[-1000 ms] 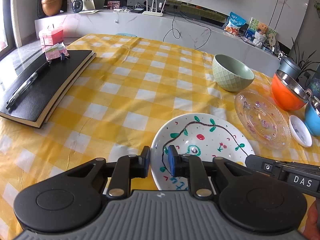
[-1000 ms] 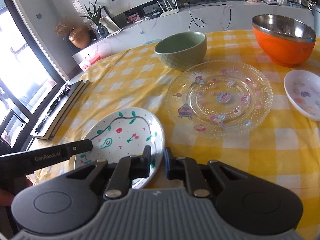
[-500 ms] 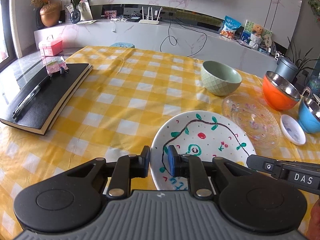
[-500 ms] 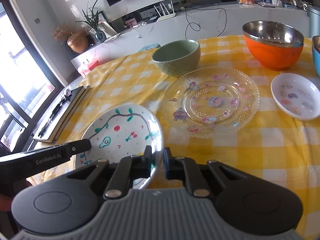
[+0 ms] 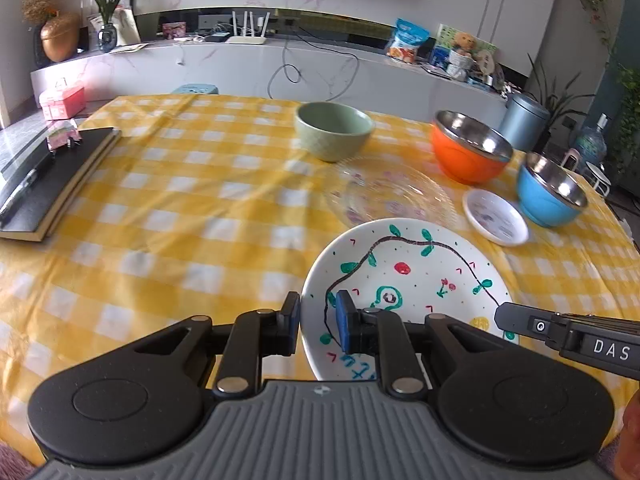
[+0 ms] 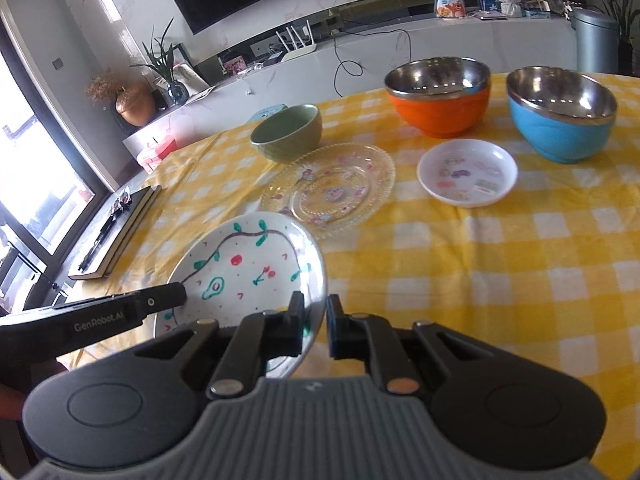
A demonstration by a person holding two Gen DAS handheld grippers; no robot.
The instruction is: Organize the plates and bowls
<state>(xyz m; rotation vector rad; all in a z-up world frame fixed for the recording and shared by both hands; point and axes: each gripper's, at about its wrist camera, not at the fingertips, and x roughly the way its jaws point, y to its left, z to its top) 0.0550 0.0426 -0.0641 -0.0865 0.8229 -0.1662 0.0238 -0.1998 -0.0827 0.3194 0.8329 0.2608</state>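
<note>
Both grippers have lifted the painted plate clear of the yellow checked cloth over the last second. A moment ago it lay flat near the front edge of the table; now it hangs in the air, carried up and away from that edge toward the glass plate (image 6: 330, 188), whose near rim it already partly covers in the left wrist view. That reads as the carry stage of stacking plates together, and I would guess the glass plate is where it is headed.

The left gripper (image 5: 318, 324) is pinched narrow on the near left rim of the painted plate (image 5: 404, 280), one blue pad under the lip and one on top. The right gripper (image 6: 316, 326) is clamped nearly closed on the plate's opposite rim, with the edge caught between its jaws. So the plate sits between the two tools, spanning from one to the other, tilted a little.

Beyond the glass plate stands the green bowl (image 5: 334, 130). To the right of the glass plate lies the small white dish (image 6: 466, 172), with the orange bowl (image 6: 438, 94) and the blue bowl (image 6: 560, 114) behind it. Far to the left of the glass plate, a black notebook (image 5: 52, 176) with a pen rests at the table's edge.
</note>
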